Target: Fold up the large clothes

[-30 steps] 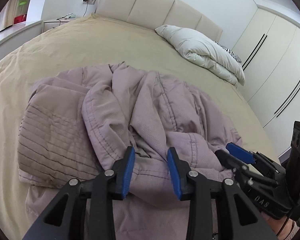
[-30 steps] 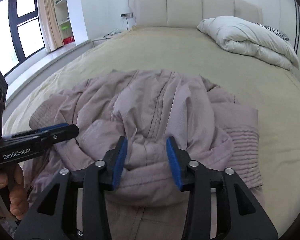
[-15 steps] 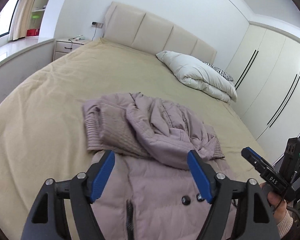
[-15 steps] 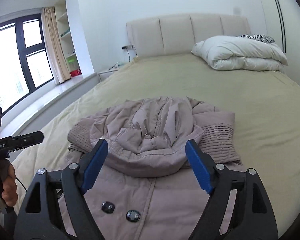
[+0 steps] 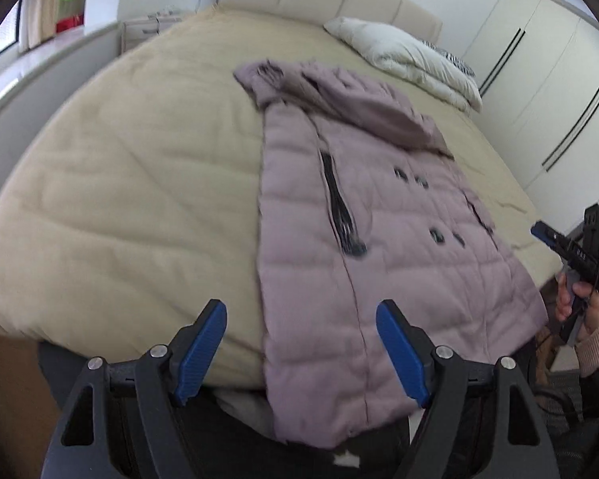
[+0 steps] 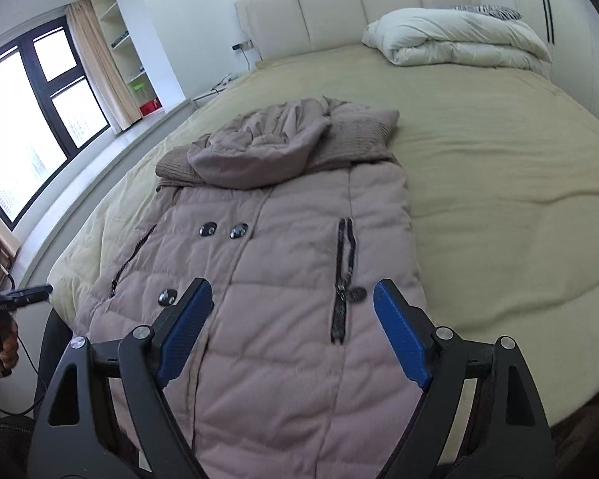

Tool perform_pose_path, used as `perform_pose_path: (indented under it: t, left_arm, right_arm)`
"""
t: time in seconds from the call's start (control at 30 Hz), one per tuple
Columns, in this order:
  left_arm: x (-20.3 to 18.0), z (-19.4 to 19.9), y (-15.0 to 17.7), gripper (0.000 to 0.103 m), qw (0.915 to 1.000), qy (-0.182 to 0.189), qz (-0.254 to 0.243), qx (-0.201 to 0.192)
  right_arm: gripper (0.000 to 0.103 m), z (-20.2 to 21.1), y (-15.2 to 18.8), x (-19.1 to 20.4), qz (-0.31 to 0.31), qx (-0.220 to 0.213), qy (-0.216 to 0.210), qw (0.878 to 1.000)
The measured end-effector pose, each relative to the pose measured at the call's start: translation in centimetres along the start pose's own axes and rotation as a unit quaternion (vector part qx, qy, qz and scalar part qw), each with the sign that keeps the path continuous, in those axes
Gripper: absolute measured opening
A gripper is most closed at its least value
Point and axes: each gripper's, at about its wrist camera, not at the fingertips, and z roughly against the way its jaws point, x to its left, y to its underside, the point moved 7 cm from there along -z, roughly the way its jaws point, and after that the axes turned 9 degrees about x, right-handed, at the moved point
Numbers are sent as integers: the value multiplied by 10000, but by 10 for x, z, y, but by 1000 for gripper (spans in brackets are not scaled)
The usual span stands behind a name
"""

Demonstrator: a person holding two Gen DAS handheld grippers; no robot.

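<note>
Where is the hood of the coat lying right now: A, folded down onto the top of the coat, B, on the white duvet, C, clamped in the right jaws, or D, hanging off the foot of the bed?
A: the hood lies folded down over the top of the coat, which is spread on the bed.

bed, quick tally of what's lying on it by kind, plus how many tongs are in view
puffer coat: 1
white folded duvet: 1
zebra-print pillow: 1
tongs: 2, left tongs and right tongs, both open and empty
total: 5, on the beige bed
</note>
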Motion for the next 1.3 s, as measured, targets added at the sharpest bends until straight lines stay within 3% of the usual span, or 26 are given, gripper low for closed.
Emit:
perform_pose_path:
  t: [0.07, 0.2, 0.3, 0.43, 0.67, 0.77, 0.9, 0.97, 1.03, 1.13, 1.2, 1.3]
  left_arm:
    - [-3, -19, 25, 80, 9996, -1, 21, 289]
    - [13, -39, 51, 80, 9962, 252, 620, 553]
    - [17, -43, 53, 77, 9931, 562, 801, 648]
    - [10, -55, 47, 60, 9858, 1126, 926, 835]
    - [5, -64, 47, 56, 9813, 1258, 920, 1134]
    - [7, -68, 48, 56, 9786, 1299, 1053, 1200]
    - [6, -69, 49, 56, 9795, 1255, 1031, 1190]
    - [5, -69, 49, 45, 9809, 1191, 950, 1206]
    - [3, -68, 49, 28, 9817, 1170, 857, 1233]
    - [-1, -67, 47, 11, 9847, 998, 680, 1254]
    - [-10, -64, 45, 8, 9872, 867, 491, 1247]
    - [-21, -53, 42, 6, 9900, 766, 147, 1173]
  right_arm:
    - [83, 4, 19, -18, -296, 143, -19, 9995]
    - [83, 4, 58, -54, -782, 518, -15, 9956]
    - [83, 8, 78, -76, -997, 673, 59, 9927]
    - [83, 13, 100, -110, -1650, 930, -94, 9818]
    - [79, 9, 122, -125, -1885, 1411, -512, 9705]
    - [60, 8, 120, -117, -1874, 1504, -900, 9665]
    - [46, -4, 122, -99, -1686, 1907, -1063, 9612]
    - [44, -10, 124, -92, -1688, 2006, -1189, 9577]
    - [39, -14, 127, -86, -1681, 2065, -1222, 9561]
    - [24, -18, 129, -81, -1584, 2075, -1078, 9593]
    - [15, -17, 129, -74, -1449, 2032, -952, 9637]
    - [9, -9, 124, -62, -1156, 1928, -779, 9713]
